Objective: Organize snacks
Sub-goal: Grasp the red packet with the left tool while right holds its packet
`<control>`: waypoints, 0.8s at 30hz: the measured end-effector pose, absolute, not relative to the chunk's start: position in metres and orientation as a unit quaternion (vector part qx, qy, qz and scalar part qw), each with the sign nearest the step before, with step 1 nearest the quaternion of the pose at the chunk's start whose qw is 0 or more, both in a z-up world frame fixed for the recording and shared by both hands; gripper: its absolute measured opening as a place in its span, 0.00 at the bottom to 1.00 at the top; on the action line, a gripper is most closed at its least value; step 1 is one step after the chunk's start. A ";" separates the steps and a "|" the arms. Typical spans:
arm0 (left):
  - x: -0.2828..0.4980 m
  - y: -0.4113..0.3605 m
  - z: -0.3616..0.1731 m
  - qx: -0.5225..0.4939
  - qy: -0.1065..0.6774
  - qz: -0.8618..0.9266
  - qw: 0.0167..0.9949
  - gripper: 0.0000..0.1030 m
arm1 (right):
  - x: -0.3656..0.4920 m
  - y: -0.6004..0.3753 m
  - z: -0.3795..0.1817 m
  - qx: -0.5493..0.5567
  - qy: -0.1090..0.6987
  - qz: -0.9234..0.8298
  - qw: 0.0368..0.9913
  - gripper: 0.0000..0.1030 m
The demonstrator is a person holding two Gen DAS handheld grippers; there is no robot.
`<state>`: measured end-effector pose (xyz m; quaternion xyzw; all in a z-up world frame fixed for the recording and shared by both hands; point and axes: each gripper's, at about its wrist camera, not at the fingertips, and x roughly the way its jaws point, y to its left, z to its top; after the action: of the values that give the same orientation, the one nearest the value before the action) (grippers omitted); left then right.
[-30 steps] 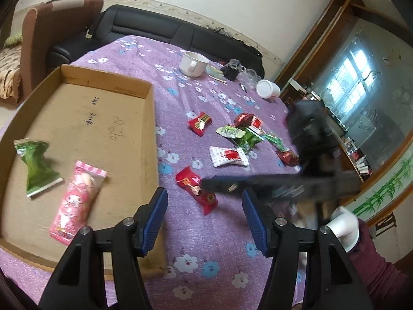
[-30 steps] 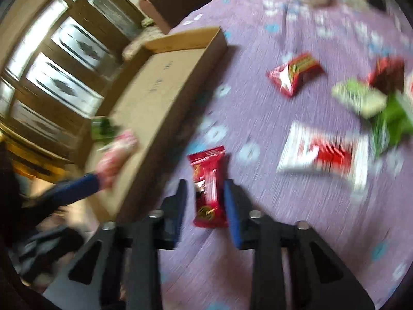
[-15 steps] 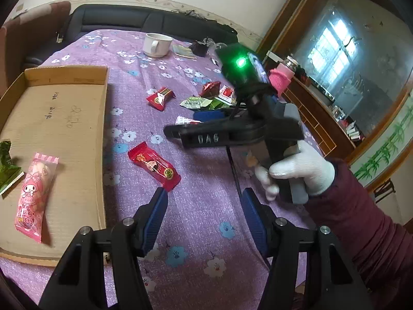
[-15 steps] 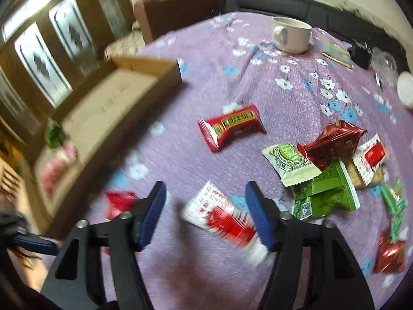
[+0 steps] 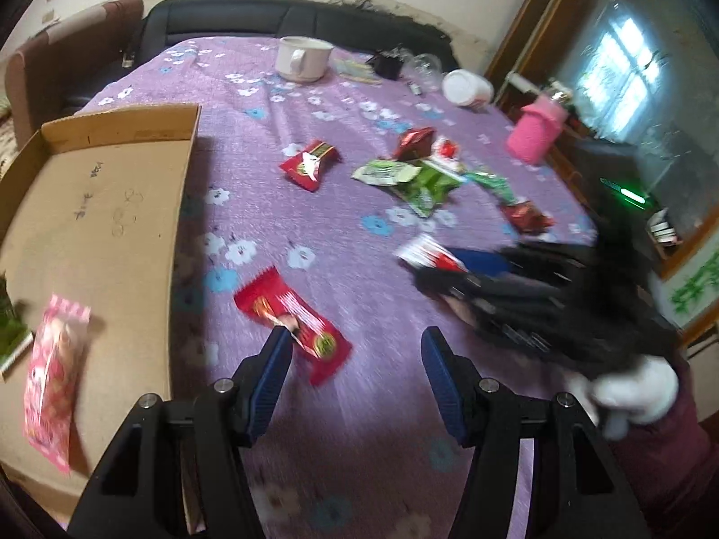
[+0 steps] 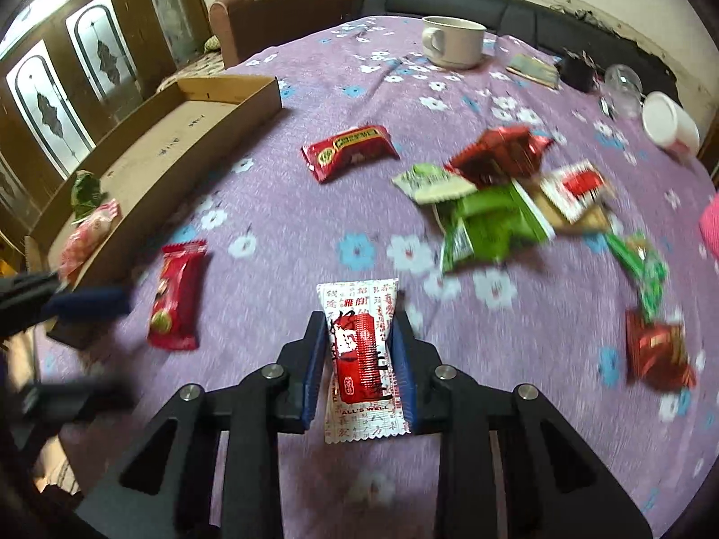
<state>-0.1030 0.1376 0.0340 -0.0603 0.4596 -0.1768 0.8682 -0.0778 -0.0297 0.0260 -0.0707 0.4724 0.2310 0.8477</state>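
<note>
My right gripper (image 6: 359, 359) is shut on a white-and-red snack packet (image 6: 361, 355); the packet also shows in the left wrist view (image 5: 427, 256), between the right gripper's blurred fingers. My left gripper (image 5: 355, 359) is open and empty, just above a long red snack packet (image 5: 292, 319) on the purple cloth; the same packet shows in the right wrist view (image 6: 177, 296). A cardboard box (image 5: 90, 206) at the left holds a pink packet (image 5: 49, 377) and a green one (image 6: 85, 191). Several red and green packets (image 6: 490, 206) lie loose mid-table.
A white mug (image 5: 301, 58), a white tub (image 5: 465, 87), a pink bottle (image 5: 534, 134) and small clutter stand at the table's far side. A black sofa (image 5: 269, 18) and a brown armchair (image 6: 287, 9) lie beyond. Another red packet (image 6: 350, 150) lies near the box.
My right gripper has come down and closed on the white-and-red packet. My left gripper has moved closer over the long red packet, still open.
</note>
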 end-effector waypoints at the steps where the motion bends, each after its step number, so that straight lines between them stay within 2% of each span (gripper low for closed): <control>1: -0.098 0.136 0.032 -0.049 0.461 -0.162 0.871 0.58 | -0.081 -0.031 0.026 -0.068 0.471 0.232 0.848 0.30; 10: -0.085 0.111 0.015 0.072 0.458 -0.107 0.880 0.57 | -0.093 -0.044 0.025 -0.038 0.467 0.236 0.851 0.30; 16: -0.092 0.124 0.026 0.016 0.449 -0.182 0.875 0.58 | -0.098 -0.046 0.025 -0.032 0.465 0.233 0.854 0.31; 24: -0.089 0.129 0.024 0.061 0.440 -0.154 0.882 0.58 | -0.100 -0.053 0.025 -0.005 0.465 0.236 0.853 0.31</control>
<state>-0.0893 0.1288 0.0242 0.0612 0.4404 -0.1539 0.8824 -0.0996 -0.0528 0.0246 -0.0045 0.4649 0.2359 0.8533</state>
